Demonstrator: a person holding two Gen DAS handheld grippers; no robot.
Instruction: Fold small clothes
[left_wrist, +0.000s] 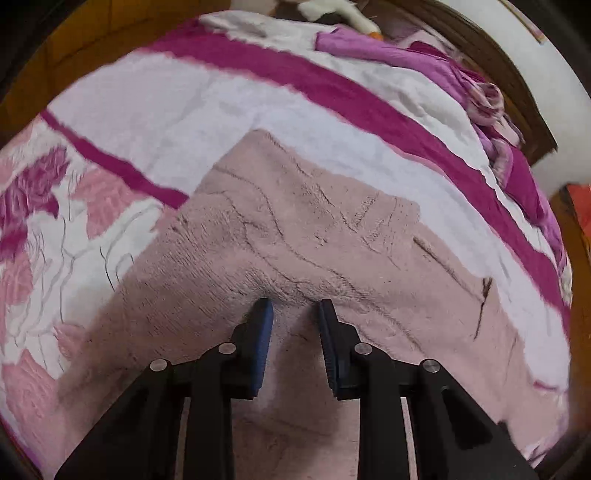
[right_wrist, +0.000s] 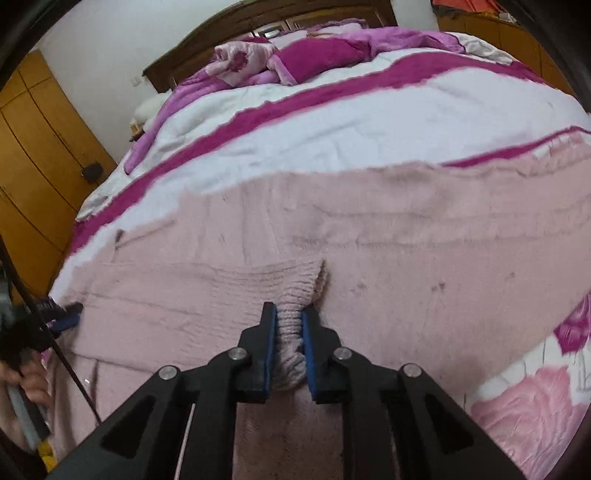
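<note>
Now my pink sweater (left_wrist: 295, 236) lies spread flat on the quilt (left_wrist: 155, 103), white with magenta stripes and pink flowers. My right gripper (right_wrist: 289, 314) is clamped on a bunched ribbed fold of it; my left gripper (left_wrist: 295, 306) has its jaws apart over the fabric. Beyond, crumpled purple bedding (right_wrist: 295, 59) sits against the headboard (right_wrist: 229, 26). A wardrobe (right_wrist: 37, 140) stands beside the bed.
</note>
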